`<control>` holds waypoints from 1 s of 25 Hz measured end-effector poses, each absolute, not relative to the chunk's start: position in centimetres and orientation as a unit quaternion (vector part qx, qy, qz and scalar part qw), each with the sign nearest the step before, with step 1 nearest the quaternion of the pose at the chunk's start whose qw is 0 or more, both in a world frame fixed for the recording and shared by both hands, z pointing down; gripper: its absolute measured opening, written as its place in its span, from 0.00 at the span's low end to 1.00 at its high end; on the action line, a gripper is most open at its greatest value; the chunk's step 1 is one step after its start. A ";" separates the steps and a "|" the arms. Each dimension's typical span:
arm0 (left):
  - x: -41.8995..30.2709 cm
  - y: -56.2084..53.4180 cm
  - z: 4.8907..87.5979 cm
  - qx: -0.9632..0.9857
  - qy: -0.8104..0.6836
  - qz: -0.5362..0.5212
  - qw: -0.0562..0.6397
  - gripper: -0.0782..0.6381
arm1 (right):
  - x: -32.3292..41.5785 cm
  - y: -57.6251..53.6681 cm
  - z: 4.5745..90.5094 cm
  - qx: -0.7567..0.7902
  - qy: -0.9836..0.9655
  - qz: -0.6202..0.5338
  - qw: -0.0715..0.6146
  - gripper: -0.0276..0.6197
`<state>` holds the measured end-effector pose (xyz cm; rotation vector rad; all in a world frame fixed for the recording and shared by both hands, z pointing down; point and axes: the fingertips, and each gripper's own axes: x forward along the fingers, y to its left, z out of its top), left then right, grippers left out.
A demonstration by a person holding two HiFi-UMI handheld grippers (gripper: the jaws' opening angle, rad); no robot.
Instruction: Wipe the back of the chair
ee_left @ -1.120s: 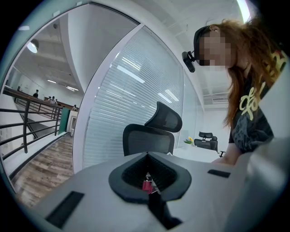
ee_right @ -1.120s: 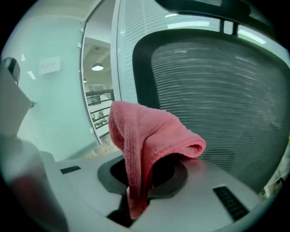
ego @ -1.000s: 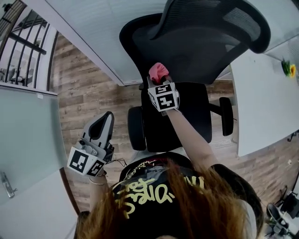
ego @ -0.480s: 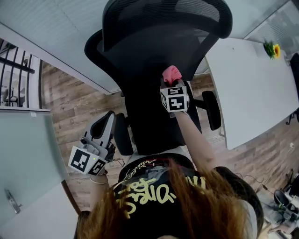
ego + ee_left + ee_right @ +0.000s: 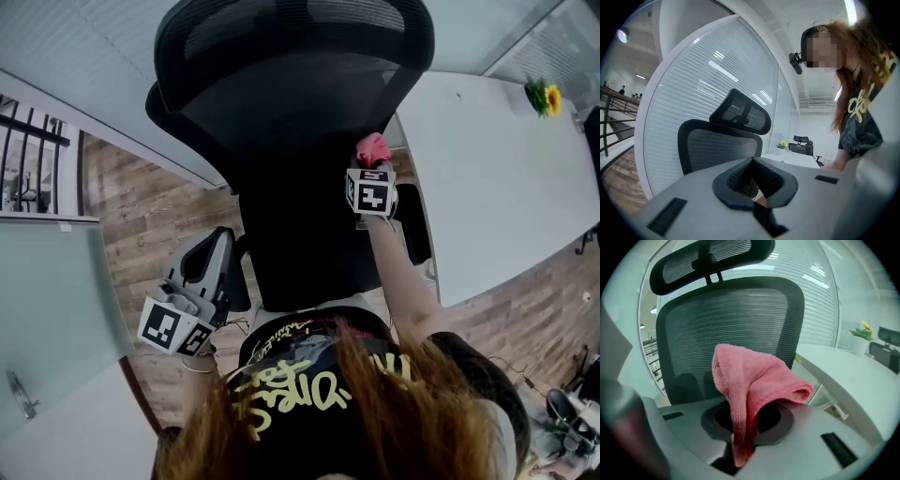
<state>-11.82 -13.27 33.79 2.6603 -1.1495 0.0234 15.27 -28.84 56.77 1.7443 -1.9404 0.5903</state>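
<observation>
The right gripper (image 5: 372,167) is up at the chair's back (image 5: 281,122), clenched on a pink cloth (image 5: 372,147) whose bunched free end pokes out past the tips. From the head view the cloth sits at the right-hand edge of the mesh, roughly mid-height, below the headrest (image 5: 291,37) and just beside the white desk (image 5: 497,159). Whether it is actually pressing on the mesh I can't say from here.

Look down that gripper's own line and the answer to "where next" is plain: the cloth (image 5: 750,380) flops over the closed jaws, and the back (image 5: 731,319) fills almost everything behind it, standing upright with its broad face square to the tool. So the unwiped surface lies ahead and off to the person's left. My guess is a sideways sweep across the width, or a run up toward the headrest.

The left gripper (image 5: 211,248) is out of the action, hanging low by the person's hip, well apart from the chair. Its view shows the jaws drawn together (image 5: 754,185) with nothing gripped, and the back (image 5: 717,145) a good way off beyond them. The right hand is clearly the nearer one, so the wiping falls to it.
</observation>
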 end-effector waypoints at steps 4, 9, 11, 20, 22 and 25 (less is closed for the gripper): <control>-11.0 -12.8 34.3 0.905 -0.407 0.012 0.124 0.10 | 17.9 -29.2 58.7 0.645 -0.689 0.228 0.239 0.14; -10.4 -12.2 34.6 0.897 -0.421 0.020 0.129 0.10 | 19.4 -30.0 60.5 0.646 -0.681 0.226 0.259 0.14; -10.2 -12.0 34.7 0.894 -0.427 0.023 0.130 0.10 | 19.6 -30.4 60.8 0.646 -0.680 0.226 0.263 0.14; -9.2 -11.8 35.0 0.882 -0.452 0.030 0.128 0.10 | 21.1 -31.6 63.2 0.646 -0.674 0.242 0.264 0.14; -8.9 -11.8 35.1 0.880 -0.456 0.030 0.129 0.10 | 21.5 -31.9 63.3 0.646 -0.674 0.233 0.273 0.14; -8.7 -11.7 35.2 0.877 -0.461 0.034 0.129 0.10 | 21.7 -32.2 63.1 0.653 -0.670 0.219 0.277 0.14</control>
